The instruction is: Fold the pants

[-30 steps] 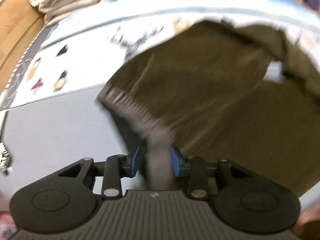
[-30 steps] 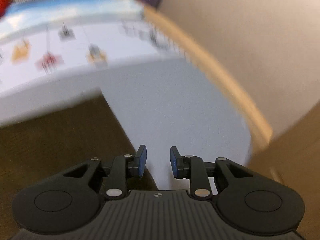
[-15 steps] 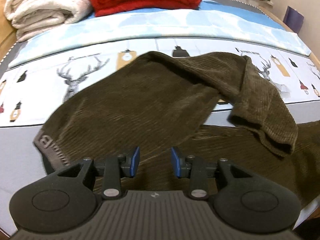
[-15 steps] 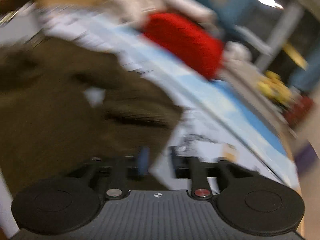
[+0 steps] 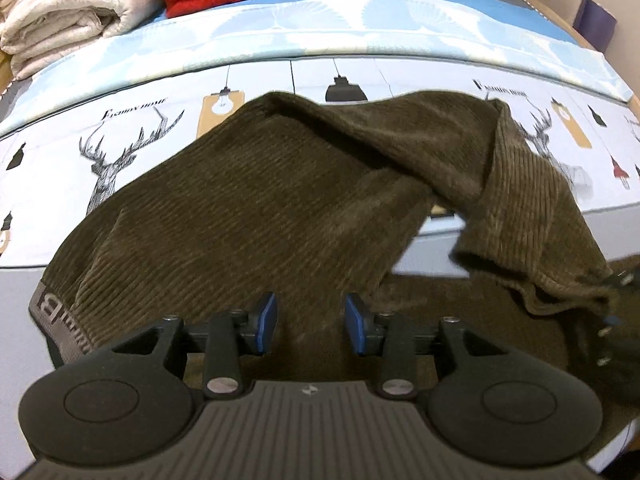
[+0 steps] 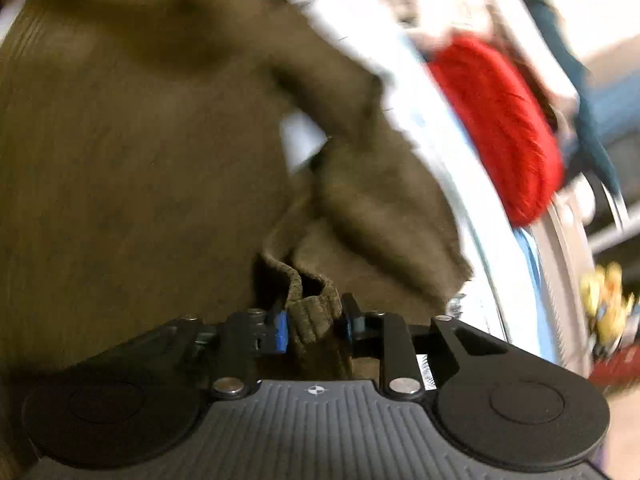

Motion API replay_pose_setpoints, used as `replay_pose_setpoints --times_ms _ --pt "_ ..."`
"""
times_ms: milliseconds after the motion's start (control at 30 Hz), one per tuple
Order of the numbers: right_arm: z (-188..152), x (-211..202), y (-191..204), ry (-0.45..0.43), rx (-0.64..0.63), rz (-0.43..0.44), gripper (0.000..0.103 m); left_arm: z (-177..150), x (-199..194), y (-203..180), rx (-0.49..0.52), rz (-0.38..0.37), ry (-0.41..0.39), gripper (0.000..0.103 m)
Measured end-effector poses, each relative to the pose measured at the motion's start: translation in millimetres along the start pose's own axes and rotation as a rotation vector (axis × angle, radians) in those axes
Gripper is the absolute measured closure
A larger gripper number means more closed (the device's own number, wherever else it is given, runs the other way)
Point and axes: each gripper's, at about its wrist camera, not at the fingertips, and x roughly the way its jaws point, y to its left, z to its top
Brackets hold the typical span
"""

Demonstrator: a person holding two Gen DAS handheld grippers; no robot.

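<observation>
Pants (image 6: 140, 140) hem pinched in right hand-held gripper (image 6: 314, 326); left hand-held gripper (image 5: 311, 322) open above pants

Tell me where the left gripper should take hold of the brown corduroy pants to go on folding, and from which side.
Grip the grey waistband at the near left corner of the pants. It is a firm, thick edge lying flat on the bed sheet, with bare sheet beside it, so probably come in from the left, low. The left gripper is open above the cloth; the right gripper has just closed on a bunched hem.
</observation>
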Motion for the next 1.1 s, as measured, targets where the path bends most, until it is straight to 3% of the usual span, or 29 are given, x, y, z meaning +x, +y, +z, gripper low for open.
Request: replay_pose_setpoints --times_ms 133,200,333,400,467,667,700,733,767,800,933,1033,1100 --pt "-5.1 -25.8 -102.6 -0.136 0.562 -0.011 0.082 21.4 9.4 -8.2 -0.006 -0.039 -0.043 0.061" --pt "-28.6 -43.8 -160.2 -0.233 0.886 -0.030 0.082 31.8 17.4 -15.2 -0.004 -0.071 -0.057 0.061" --pt "-90.6 -75.0 -231.7 -0.449 1.381 -0.114 0.087 45.9 37.0 -40.4 0.044 -0.132 -0.062 0.061" --pt "-127.2 -87.6 -246.0 -0.536 1.610 -0.166 0.087 48.5 46.7 -56.5 0.093 -0.139 -0.065 0.055" --pt "-154.1 -95.3 -251.4 -0.572 1.765 -0.228 0.087 49.3 56.3 -71.3 0.151 -0.135 -0.069 0.038" --pt "-191.3 -104.6 -245.9 -0.578 2.025 -0.316 0.088 42.0 93.9 -105.0 0.327 -0.035 -0.062 0.036" --pt "-194.8 -104.5 -241.8 -0.582 2.066 -0.319 0.088 39.7 100.0 -107.1 0.349 -0.030 -0.049 0.041" --pt "-196.2 -100.9 -242.9 -0.587 2.097 -0.318 0.088 35.8 103.8 -107.9 0.369 -0.017 -0.039 0.065" --pt "-196.9 -97.6 -240.2 -0.591 2.132 -0.320 0.088 34.2 107.6 -110.3 0.396 0.016 -0.031 0.081" --pt "-201.0 -96.4 -240.3 -0.591 2.158 -0.333 0.088 34.2 106.9 -110.4 0.405 0.030 -0.034 0.084" --pt "-201.9 -118.8 -229.5 -0.600 2.228 -0.420 0.089 41.3 84.4 -104.7 0.413 0.021 -0.077 0.088" --pt "-179.1 -149.1 -236.5 -0.651 2.229 -0.526 0.089 44.9 59.5 -101.6 0.484 -0.064 -0.110 0.089" --pt "-154.9 -163.8 -258.1 -0.631 2.162 -0.637 0.089 40.3 46.4 -94.9 0.552 -0.145 -0.108 0.089"
